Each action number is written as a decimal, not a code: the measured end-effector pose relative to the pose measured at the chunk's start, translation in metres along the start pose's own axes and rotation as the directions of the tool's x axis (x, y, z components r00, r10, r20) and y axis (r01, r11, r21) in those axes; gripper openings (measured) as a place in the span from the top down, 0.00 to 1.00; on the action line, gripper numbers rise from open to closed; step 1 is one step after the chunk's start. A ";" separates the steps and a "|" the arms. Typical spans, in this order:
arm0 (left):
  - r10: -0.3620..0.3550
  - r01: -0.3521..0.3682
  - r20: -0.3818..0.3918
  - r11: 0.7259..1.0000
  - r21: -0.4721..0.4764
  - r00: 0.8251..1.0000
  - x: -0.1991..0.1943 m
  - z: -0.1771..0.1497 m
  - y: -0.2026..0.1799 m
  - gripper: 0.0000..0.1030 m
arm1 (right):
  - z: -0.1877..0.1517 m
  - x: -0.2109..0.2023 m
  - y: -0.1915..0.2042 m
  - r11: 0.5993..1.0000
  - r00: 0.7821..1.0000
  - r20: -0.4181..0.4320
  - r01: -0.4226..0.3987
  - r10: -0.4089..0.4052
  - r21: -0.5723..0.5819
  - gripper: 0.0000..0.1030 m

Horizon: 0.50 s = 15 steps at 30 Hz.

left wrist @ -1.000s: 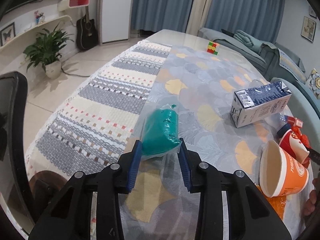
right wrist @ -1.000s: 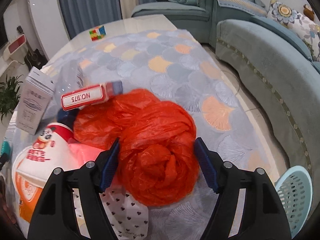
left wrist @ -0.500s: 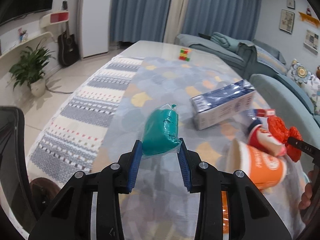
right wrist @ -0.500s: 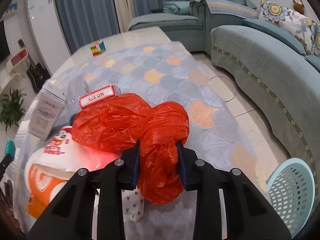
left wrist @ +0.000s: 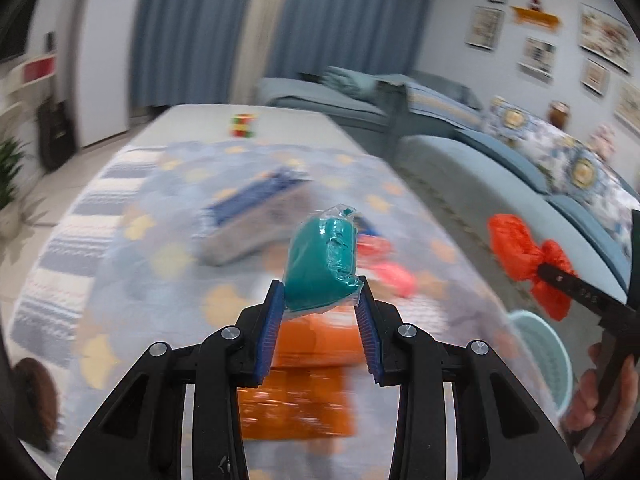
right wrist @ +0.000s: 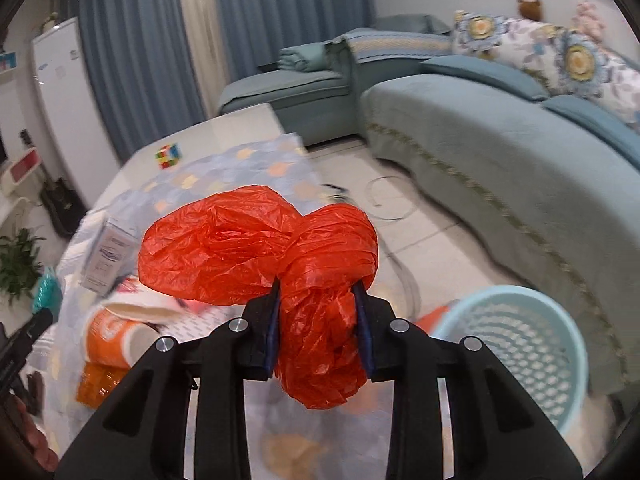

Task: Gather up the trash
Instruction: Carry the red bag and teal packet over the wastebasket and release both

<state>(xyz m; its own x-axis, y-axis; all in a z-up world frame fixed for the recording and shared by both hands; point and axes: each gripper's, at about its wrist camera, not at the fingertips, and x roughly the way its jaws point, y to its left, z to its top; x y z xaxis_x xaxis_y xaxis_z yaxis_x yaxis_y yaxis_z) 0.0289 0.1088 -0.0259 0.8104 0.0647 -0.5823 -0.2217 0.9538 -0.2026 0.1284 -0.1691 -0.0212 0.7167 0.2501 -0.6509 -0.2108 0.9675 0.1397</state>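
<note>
both pieces of trash lifted and swinging toward the bin

since a second ago both loads have come up off the table (left wrist: pixel 132 264): the red bag, then resting among the litter between wide fingers, now hangs clamped in the air, and the teal packet rides clear of the cloth with the blurred scene sweeping past behind it.

the left gripper (left wrist: pixel 320 316) is closed on the lower end of the teal packet (left wrist: pixel 322 264), which stands up toward 12 o'clock from the blue pads. the right gripper (right wrist: pixel 318 320) pinches the crumpled red plastic bag (right wrist: pixel 260 252) at its knotted waist; one lobe billows to 10 o'clock and the rest droops below the fingers. the light-blue mesh bin (right wrist: pixel 516 344) sits on the floor at about 4 o'clock in the right view, beside the table edge and near the sofa (right wrist: pixel 500 168).

both items look light and soft. the bag is thin, slippery film that crushes and could tear or slide, so the bunched knot is judged the safest hold. the packet has a clear, slick wrapper over a squashy filling, and gripping across its thick end seems sound.

an orange cup (right wrist: pixel 116 328) and a carton (right wrist: pixel 108 256) remain on the table.
</note>
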 end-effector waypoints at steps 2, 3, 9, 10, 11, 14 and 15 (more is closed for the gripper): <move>-0.049 0.050 -0.012 0.998 0.050 0.999 0.001 -0.001 -0.029 0.67 | -0.007 -0.013 -0.014 0.998 0.998 0.010 0.063 -0.063 -0.006 0.73; -0.078 0.079 -0.020 0.994 0.077 0.997 0.002 -0.001 -0.045 0.67 | -0.010 -0.019 -0.022 0.996 0.996 0.011 0.092 -0.092 -0.002 0.73; -0.198 0.203 -0.044 0.961 0.187 0.979 0.003 0.000 -0.118 0.67 | -0.023 -0.051 -0.072 0.982 0.983 0.009 0.184 -0.185 0.049 0.73; -0.219 0.225 -0.050 0.952 0.206 0.974 0.004 -0.001 -0.133 0.67 | -0.025 -0.056 -0.084 0.977 0.979 0.004 0.202 -0.203 0.067 0.73; -0.238 0.245 -0.059 0.943 0.226 0.969 0.006 -0.002 -0.146 0.67 | -0.027 -0.059 -0.092 0.974 0.977 0.001 0.212 -0.213 0.079 0.73; -0.286 0.301 -0.092 0.910 0.284 0.954 0.013 -0.008 -0.182 0.67 | -0.032 -0.068 -0.120 0.960 0.968 -0.018 0.253 -0.252 0.119 0.73; -0.294 0.311 -0.101 0.902 0.300 0.950 0.015 -0.010 -0.190 0.67 | -0.035 -0.068 -0.126 0.956 0.965 -0.026 0.264 -0.262 0.126 0.73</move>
<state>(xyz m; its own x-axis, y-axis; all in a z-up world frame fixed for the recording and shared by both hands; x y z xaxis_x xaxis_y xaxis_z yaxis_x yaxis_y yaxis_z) 0.0779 -0.0745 -0.0042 0.7807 -0.2486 -0.5734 0.2144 0.9683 -0.1280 0.0831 -0.3093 -0.0206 0.7293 -0.0135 -0.6841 0.0711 0.9959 0.0562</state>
